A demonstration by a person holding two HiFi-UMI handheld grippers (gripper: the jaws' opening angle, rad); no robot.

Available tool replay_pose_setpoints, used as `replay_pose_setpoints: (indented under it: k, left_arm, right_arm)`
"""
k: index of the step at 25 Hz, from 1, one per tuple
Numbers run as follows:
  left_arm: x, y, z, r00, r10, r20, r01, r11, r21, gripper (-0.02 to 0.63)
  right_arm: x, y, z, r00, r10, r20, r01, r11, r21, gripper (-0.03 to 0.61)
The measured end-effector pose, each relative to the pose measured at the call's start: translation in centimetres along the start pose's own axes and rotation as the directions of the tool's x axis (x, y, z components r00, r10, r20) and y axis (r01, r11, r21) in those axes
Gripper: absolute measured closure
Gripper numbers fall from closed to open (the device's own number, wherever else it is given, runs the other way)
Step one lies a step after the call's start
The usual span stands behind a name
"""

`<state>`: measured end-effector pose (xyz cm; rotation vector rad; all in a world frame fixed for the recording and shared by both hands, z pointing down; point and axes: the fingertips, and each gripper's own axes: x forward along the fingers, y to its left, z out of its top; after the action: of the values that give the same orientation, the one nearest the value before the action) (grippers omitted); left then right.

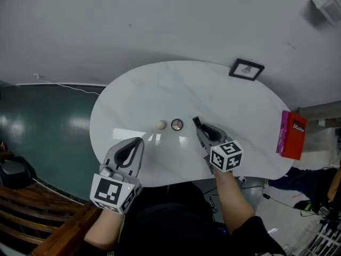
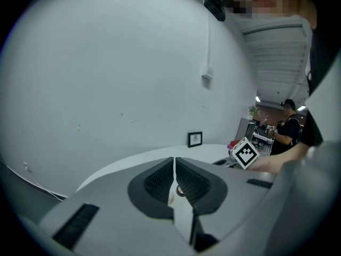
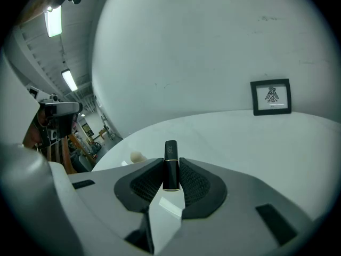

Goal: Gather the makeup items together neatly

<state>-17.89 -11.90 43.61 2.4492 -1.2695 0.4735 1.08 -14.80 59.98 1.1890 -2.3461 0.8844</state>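
**Surface (one).** A white oval surface (image 1: 160, 89) is being viewed from above; every loose thing is being carried on it.

**Tools (two).** Each is being held in one hand at the near rim, and each is bearing one cube of black-and-white square markers.
- The left tool (image 1: 139, 141) is being kept with its jaws pressed together, with nothing between them.
- The right tool (image 1: 201, 128) is being used to pinch one black lipstick tube.

**Box (one).** A red and pink box (image 1: 292, 135) is being shown at the right rim, well apart from the makeup. Its pale print is being left unread, being too small.

**Picture frame (one).** A black picture frame (image 1: 246, 69) is being displayed at the far rim. A dark figure is being made out in it, and the line beneath is illegible.

**Lipstick tube (one).** The black lipstick tube (image 3: 170, 164) is being gripped upright between the pads near the centre. Its pale lettering cannot be read.

**Round pot (one).** A small round pot (image 1: 177, 124) is being shown just left of the tube.

**Beige ball (one).** A beige ball (image 1: 161, 125) is being shown just beside the pot.
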Motion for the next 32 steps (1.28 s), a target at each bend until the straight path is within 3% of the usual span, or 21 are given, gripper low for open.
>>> replay_pose_setpoints:
  k: [5, 19, 23, 32]
  left_arm:
    - [-0.4, 0.5, -0.7, 0.999, 0.033, -0.03, -0.033, 0.999, -0.009, 0.591]
    - [-0.2, 0.8, -1.0, 0.996, 0.073, -0.045, -0.074, 0.996, -0.041, 0.591]
    - [-0.2, 0.8, -0.9, 0.997, 0.072, -0.042, -0.073, 0.996, -0.041, 0.591]
    - [0.6, -0.1, 0.3, 0.999, 0.043, -0.016, -0.043, 0.999, -0.018, 0.591]
  right_arm:
    - [2.0, -1.3, -1.6, 0.999, -0.004, -0.043, 0.006, 0.999, 0.034, 0.476]
    - [5.3, -2.2, -3.1, 0.99, -0.021, -0.137, 0.021, 1.0, 0.0, 0.476]
    - [5.6, -2.1, -3.3, 0.989, -0.037, -0.143, 0.037, 0.999, -0.002, 0.476]
    - [4.5, -1.0, -3.7, 0.988, 0.011, -0.154, -0.008, 1.0, 0.022, 0.451]
